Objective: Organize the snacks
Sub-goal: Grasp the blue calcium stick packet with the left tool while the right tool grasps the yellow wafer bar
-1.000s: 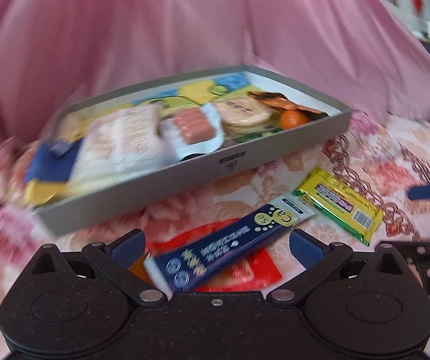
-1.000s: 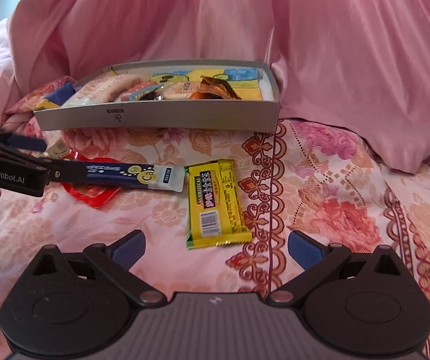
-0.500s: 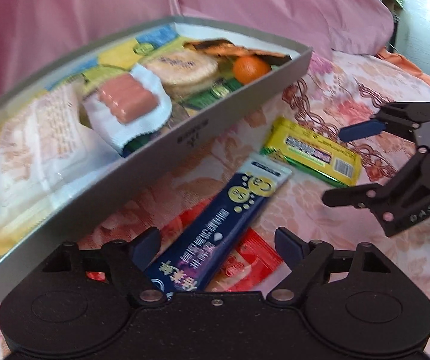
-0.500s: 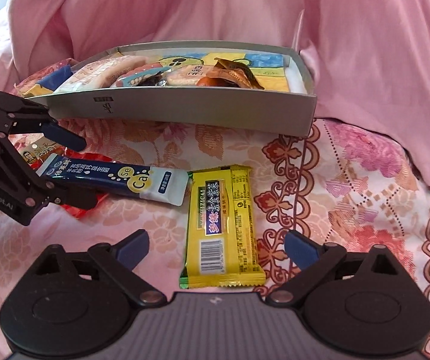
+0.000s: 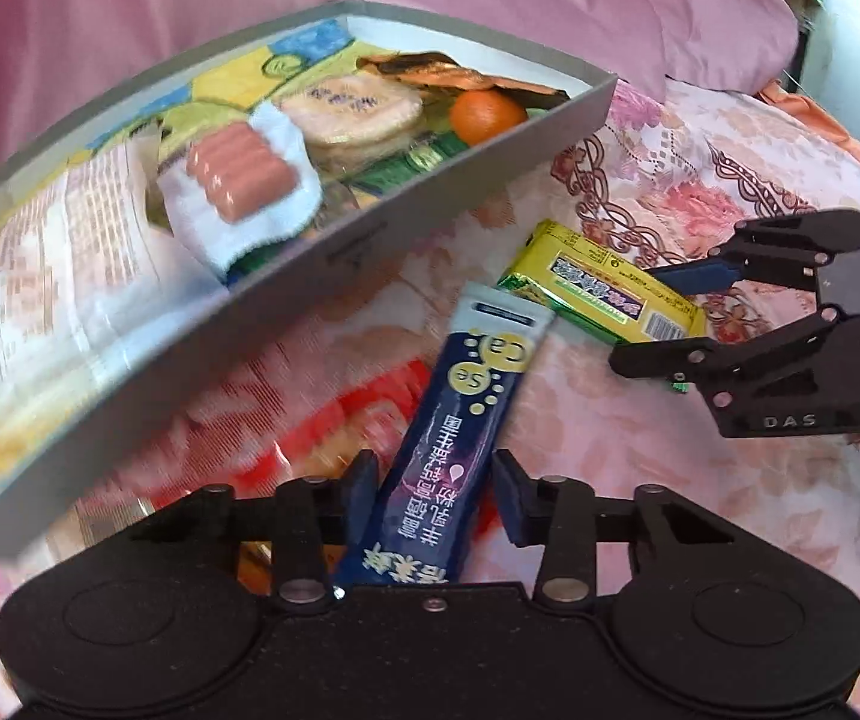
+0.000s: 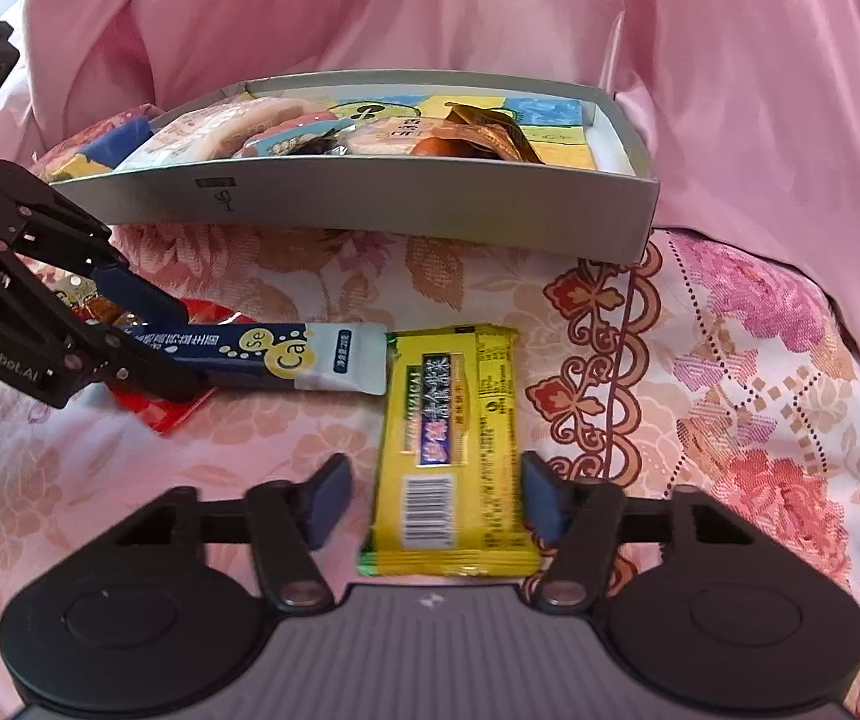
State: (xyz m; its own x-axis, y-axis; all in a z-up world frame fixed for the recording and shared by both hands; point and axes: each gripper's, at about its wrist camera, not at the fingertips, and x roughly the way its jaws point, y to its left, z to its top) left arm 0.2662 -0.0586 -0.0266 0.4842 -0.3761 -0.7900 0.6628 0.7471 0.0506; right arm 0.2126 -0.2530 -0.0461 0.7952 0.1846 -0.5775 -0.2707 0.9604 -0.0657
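So both grippers have just been closing in. The left gripper (image 5: 433, 492) has its jaws either side of the dark blue stick sachet (image 5: 451, 450); the left pad looks pressed on it, the right pad sits a hair off, so I can't tell if it's really pinched. The sachet lies over a red packet (image 5: 333, 426) on the floral bedspread (image 5: 640, 468).

The right gripper (image 6: 433, 495) straddles the yellow snack bar (image 6: 460, 456): right pad touching its edge, left pad clearly apart from it, so not clamped yet.

Ahead of both tools sits the grey box (image 6: 369, 198), already full of snacks, with a small orange (image 5: 487, 114) in one corner. Pink fabric (image 6: 430, 6) bunches up behind it.
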